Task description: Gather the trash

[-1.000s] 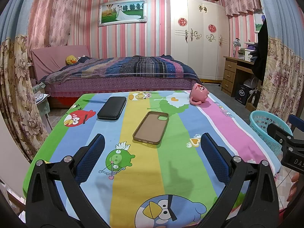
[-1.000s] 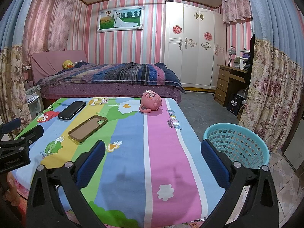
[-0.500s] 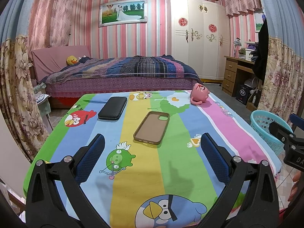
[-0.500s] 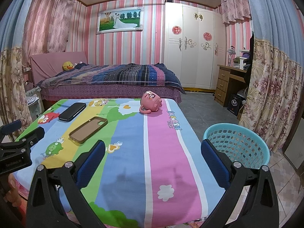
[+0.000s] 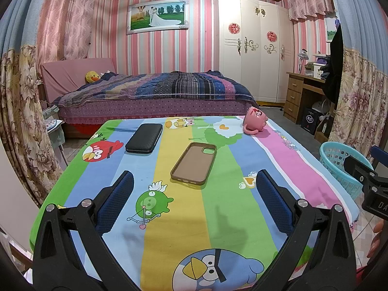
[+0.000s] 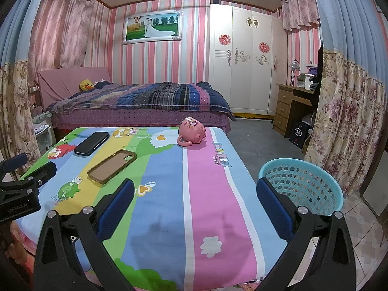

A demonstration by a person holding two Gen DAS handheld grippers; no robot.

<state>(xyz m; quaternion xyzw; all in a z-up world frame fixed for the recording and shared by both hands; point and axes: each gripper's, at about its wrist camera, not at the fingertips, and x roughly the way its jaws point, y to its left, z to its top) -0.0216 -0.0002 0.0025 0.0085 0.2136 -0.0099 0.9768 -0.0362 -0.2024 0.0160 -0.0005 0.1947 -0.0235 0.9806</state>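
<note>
Striped cartoon-print cloth point(image 5: 218, 218) covers the table. Left gripper point(image 5: 194, 194) and right gripper point(image 6: 195, 200) hover over its near edge, jaws spread wide, nothing held. On the cloth: a brown phone case point(image 5: 194, 163) at centre, a black case point(image 5: 144, 138) beyond it to the left, a pink mug point(image 5: 254, 123) tipped over at the far right. A teal basket point(image 6: 303, 184) stands on the floor just beside the table's right edge.

On the cartoon-print cloth-covered table point(image 5: 218, 218), a black rectangular case point(image 5: 144, 138) lies far left, with a brown phone case point(image 5: 194, 163) right of it and nearer. A pink ceramic mug point(image 5: 254, 123) lies tipped at the far right edge, and a turquoise plastic lattice basket point(image 6: 305, 184) stands on the floor right of the table.
</note>
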